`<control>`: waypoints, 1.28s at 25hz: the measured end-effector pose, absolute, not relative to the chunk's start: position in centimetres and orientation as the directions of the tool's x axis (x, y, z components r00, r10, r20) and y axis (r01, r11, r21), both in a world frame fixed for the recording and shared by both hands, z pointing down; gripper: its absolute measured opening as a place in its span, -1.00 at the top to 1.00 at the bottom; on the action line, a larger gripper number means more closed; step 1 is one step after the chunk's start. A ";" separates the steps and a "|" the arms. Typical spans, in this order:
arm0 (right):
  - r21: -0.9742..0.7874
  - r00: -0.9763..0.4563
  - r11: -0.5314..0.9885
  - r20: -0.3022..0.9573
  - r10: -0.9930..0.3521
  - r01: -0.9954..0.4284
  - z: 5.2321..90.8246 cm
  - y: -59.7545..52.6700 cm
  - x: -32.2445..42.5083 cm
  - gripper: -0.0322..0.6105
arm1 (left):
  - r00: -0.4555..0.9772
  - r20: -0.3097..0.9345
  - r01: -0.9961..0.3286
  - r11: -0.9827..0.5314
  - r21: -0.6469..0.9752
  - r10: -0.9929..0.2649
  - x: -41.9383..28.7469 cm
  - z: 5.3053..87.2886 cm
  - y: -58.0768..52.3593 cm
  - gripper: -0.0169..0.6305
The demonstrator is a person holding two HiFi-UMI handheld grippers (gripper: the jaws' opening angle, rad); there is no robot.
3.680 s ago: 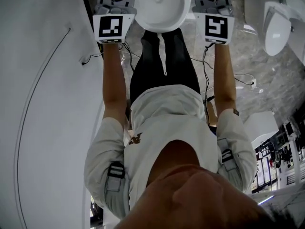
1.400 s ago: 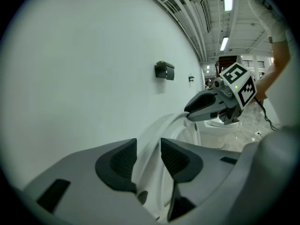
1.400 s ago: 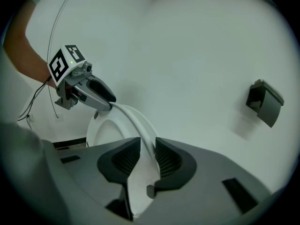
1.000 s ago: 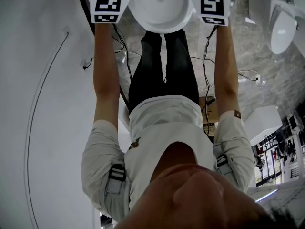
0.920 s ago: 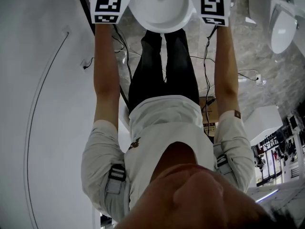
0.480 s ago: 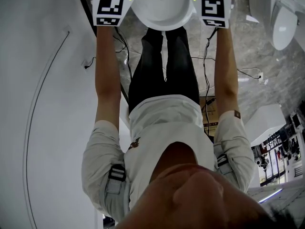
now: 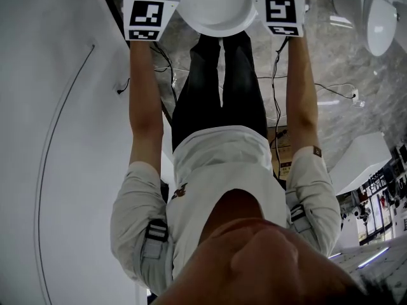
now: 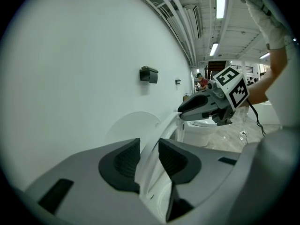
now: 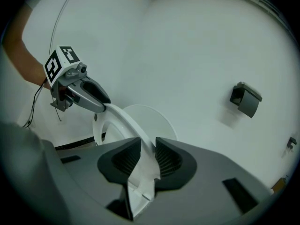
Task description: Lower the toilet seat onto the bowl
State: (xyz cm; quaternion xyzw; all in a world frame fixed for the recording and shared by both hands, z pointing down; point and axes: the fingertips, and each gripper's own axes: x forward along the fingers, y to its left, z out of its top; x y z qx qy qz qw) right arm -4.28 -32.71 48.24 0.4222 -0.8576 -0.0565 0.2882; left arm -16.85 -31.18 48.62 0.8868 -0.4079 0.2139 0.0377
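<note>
White seat point(image 9: 123, 120) clamped, left gripper point(image 8: 149, 156), right gripper point(image 9: 147, 156)

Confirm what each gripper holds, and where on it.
Both hold the toilet seat by the edge of its ring. The left gripper is clamped on the ring's left side, the right gripper on its right side.

A showroom for sanitary ware, it seems. White ceramic bathroom fixtures point(image 7: 380, 18) stand on a grey marble-pattern floor point(image 7: 331, 68). Long ceiling strip lights point(image 8: 220, 1) run over an open hall
</note>
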 end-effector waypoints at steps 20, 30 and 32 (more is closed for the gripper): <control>0.308 -0.466 0.653 0.500 -0.730 -0.692 49.8 -27.0 -2.4 0.52 | 0.615 0.430 -0.711 -0.701 -0.061 -0.661 -14.9 50.1 -25.2 0.50; 0.292 -0.503 0.698 0.521 -0.689 -0.653 51.4 -23.4 -2.8 0.50 | 0.587 0.449 -0.736 -0.675 -0.051 -0.674 -15.2 51.7 -21.7 0.49; 0.289 -0.509 0.707 0.527 -0.681 -0.646 51.7 -22.8 -2.9 0.50 | 0.581 0.457 -0.739 -0.672 -0.050 -0.673 -15.2 52.0 -21.1 0.49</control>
